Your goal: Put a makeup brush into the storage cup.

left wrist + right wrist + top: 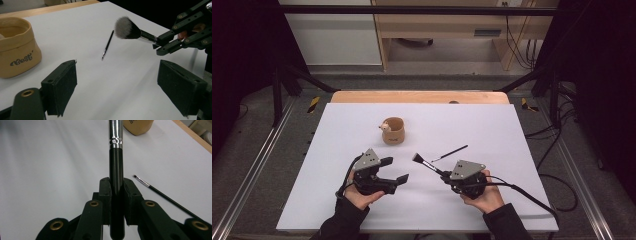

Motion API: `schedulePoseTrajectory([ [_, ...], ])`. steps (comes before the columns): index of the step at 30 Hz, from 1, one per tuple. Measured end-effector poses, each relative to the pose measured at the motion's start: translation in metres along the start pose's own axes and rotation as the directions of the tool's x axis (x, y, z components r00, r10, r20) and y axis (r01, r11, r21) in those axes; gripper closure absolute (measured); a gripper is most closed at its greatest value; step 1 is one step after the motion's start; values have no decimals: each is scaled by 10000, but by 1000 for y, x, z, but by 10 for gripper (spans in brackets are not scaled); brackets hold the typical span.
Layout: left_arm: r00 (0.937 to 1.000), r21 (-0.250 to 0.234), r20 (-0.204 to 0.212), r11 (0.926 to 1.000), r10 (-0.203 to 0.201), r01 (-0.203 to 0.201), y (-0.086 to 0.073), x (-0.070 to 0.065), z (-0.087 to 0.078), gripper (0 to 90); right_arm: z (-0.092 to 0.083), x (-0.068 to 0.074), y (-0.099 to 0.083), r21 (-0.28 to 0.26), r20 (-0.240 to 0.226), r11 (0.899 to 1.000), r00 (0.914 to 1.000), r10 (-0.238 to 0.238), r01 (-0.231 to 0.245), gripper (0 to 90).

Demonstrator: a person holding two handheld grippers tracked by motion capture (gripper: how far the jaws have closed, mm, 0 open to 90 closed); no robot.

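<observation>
High view: right gripper (443,173) has jaws clamped on a powder brush (424,163), bristles aimed up-left toward the tan fabric pot (393,131) mid-surface. Thin liner brush (450,153) lies just beyond.

Left gripper view: left gripper (117,87), jaws wide apart, nothing btwn; powder brush (132,31) held off the surface ahead-right.

Right gripper view: handle (116,177) runs straight along jaw axis, pot (137,126) ahead, slightly right.

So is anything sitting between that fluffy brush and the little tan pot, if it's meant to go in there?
Nothing visible. The right gripper holds the fluffy brush up off the white table, and the surface toward the tan pot is bare. The thin brush lies off to the side.
</observation>
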State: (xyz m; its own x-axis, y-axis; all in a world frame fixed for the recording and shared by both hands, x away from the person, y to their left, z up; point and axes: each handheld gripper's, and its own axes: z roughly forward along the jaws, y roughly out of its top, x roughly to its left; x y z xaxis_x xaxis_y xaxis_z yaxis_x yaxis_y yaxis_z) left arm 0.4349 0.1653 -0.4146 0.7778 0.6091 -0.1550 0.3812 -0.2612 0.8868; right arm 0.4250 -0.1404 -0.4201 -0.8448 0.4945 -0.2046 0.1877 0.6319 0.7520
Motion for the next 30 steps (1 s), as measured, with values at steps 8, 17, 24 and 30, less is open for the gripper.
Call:
schedulePoseTrajectory([
  [8, 9998, -268, 6, 9995, -175, 175, 0, -4, 2, 153, 3, 1, 0, -218, -52, 9992, 9995, 325, -326, 792],
  [17, 9991, -759, 243, 9964, -354, 372, 4, -6, 4, 155, 6, 4, 0, -433, -203, 9971, 9979, 619, -627, 791],
  [24, 9973, -1043, 432, 9926, -586, 628, 7, -11, 7, 157, 3, 3, 2, -737, -142, 9943, 9970, 761, -770, 791],
  [30, 9958, -1268, 565, 9887, -727, 794, 8, -13, 11, 159, 2, 3, 3, -1042, -211, 9895, 9949, 989, -1006, 791],
])
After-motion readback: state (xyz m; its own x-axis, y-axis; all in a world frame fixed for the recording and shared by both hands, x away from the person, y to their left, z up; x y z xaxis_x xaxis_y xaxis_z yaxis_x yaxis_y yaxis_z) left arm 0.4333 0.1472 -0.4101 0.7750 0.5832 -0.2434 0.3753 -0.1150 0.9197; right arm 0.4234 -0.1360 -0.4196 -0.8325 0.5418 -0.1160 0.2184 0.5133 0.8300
